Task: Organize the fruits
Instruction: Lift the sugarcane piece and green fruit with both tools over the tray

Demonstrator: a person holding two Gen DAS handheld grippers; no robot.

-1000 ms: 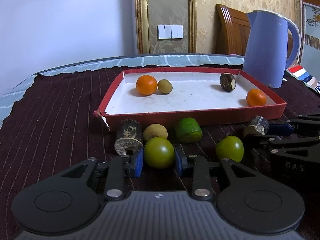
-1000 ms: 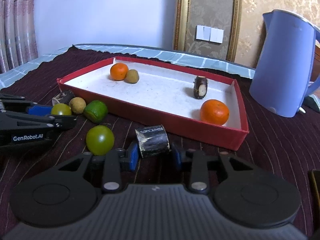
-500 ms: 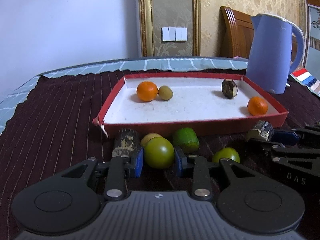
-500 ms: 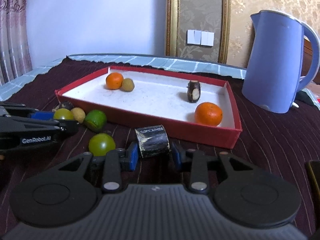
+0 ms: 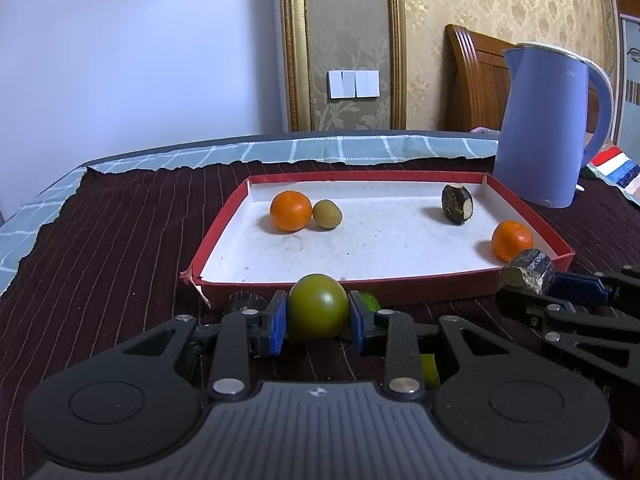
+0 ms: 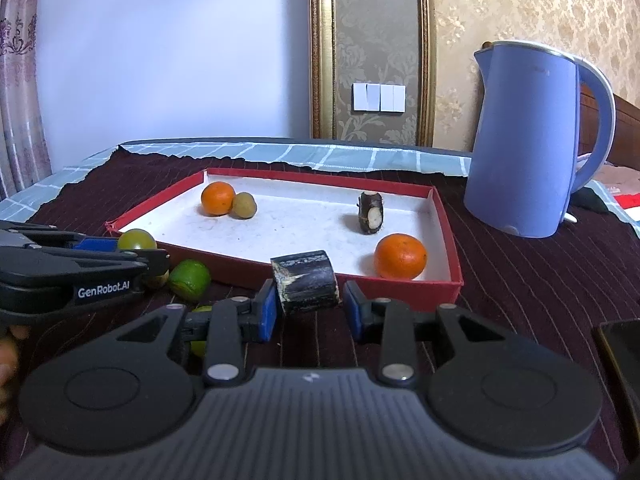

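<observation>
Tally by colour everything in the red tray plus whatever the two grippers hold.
Orange fruits: 2, both in the tray
Tan fruit: 1, in the tray
Dark stalk pieces: 2, one in the tray, one in the right gripper
Green fruit: 1, in the left gripper
Total: 6

I'm in a home, most likely a bedroom or sitting room. Behind my table the wall is papered in gold damask wallpaper (image 5: 500,20), with a gilt-framed panel (image 5: 344,40) carrying a row of white light switches (image 5: 354,84). A carved wooden headboard or chair back (image 5: 476,80) stands by the wall, and a patterned curtain (image 6: 16,80) hangs at the left. A blue electric kettle (image 6: 524,140) sits on the dark striped tablecloth (image 5: 100,240).
</observation>
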